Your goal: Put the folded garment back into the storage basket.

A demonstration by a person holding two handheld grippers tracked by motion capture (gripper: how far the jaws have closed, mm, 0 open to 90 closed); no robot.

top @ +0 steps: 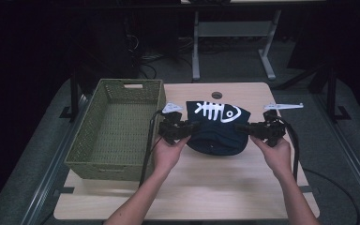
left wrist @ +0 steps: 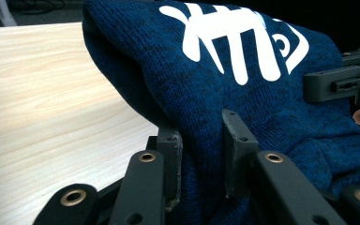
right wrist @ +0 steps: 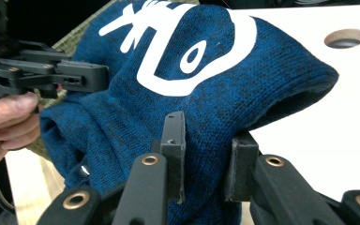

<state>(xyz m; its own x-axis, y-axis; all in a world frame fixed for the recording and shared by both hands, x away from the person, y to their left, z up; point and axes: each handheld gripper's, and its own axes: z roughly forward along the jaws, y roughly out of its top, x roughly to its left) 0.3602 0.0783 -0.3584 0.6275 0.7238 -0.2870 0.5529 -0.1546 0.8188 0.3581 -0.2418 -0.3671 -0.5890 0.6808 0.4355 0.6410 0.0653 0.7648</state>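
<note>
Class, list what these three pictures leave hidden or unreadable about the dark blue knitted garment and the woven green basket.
- Dark blue knitted garment: its kind is unclear; folds hide its shape in every view.
- Garment underside: high view, hidden by its own bulk.
- Woven green basket near inside wall: high view, hidden by the rim.
- Left gripper fingers: tips buried in knit.

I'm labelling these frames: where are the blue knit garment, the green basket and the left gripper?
blue knit garment [top: 215,133], high view, dark fabric below the print.
green basket [top: 90,145], high view, left wall.
left gripper [left wrist: 201,154], left gripper view, between its fingertips.
</note>
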